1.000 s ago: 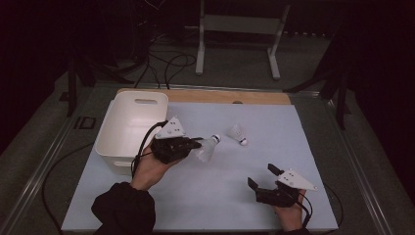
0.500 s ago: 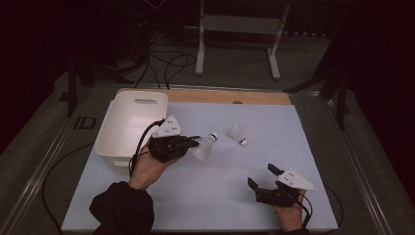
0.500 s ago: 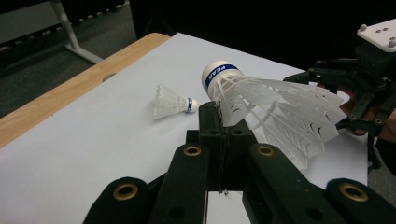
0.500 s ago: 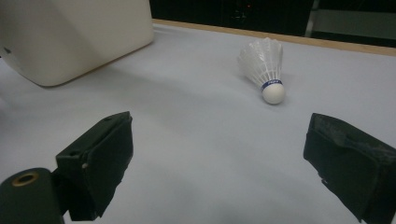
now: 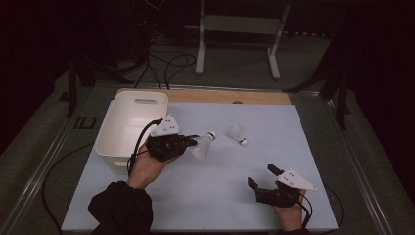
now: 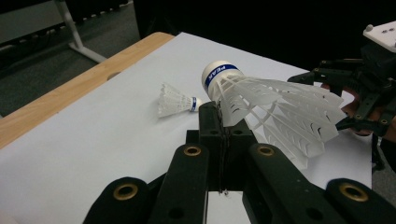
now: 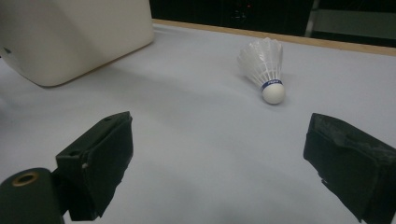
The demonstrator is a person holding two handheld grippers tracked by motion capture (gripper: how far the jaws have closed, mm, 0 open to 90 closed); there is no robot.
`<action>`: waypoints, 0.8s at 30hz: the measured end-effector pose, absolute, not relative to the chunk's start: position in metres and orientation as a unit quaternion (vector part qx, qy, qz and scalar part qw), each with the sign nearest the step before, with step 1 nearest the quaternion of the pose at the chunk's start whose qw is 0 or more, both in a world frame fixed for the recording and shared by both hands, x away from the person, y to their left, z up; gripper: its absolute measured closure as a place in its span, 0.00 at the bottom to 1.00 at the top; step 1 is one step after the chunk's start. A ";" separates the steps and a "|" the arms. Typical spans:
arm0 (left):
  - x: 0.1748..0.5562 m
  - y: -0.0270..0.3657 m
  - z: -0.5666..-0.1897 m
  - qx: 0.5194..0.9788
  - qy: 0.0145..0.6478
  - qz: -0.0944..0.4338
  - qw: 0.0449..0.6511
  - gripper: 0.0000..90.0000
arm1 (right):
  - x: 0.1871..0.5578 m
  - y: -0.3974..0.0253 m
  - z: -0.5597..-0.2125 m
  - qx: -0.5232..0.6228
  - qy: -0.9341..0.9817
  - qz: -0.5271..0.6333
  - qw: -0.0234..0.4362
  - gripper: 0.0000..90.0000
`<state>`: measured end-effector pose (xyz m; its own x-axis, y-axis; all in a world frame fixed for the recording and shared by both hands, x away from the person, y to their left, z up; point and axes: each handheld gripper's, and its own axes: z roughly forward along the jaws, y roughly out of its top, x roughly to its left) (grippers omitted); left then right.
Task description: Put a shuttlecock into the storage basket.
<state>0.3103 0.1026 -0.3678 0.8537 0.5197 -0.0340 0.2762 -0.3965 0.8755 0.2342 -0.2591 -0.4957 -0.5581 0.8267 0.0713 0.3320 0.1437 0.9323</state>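
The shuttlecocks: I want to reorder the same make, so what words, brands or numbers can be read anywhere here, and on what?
"PEAR": white letters on the blue band round the cork of the held shuttlecock, cut off where the band curves away, in the left claw.
Blue band of the lying shuttlecock: white lettering, too small and blurred to read.
White bin, both claws, table sheet: no text.

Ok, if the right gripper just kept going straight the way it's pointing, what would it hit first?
Probably the loose shuttlecock lying on the table. The open right gripper has it ahead, slightly right of centre between its jaws, with bare surface in between. The white bin sits off to the side.
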 end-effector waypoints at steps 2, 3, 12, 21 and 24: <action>0.311 0.103 -0.368 0.826 0.241 0.123 0.494 1.00 | 0.234 -0.259 -0.496 0.404 0.717 0.515 0.240 0.09; 0.311 0.103 -0.368 0.826 0.242 0.123 0.495 1.00 | 0.234 -0.259 -0.496 0.404 0.717 0.515 0.240 0.09; 0.312 0.106 -0.368 0.826 0.244 0.125 0.493 1.00 | 0.234 -0.259 -0.496 0.403 0.717 0.515 0.240 0.09; 0.313 0.108 -0.367 0.824 0.248 0.128 0.493 1.00 | 0.234 -0.259 -0.496 0.403 0.718 0.515 0.240 0.09; 0.313 0.109 -0.366 0.824 0.249 0.129 0.493 1.00 | 0.235 -0.259 -0.496 0.404 0.717 0.515 0.240 0.09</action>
<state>0.3130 0.1093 -0.3663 0.8430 0.5370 -0.0328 0.2830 -0.3907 0.8759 0.2345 -0.2588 -0.4960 -0.5591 0.8260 0.0716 0.3327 0.1444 0.9319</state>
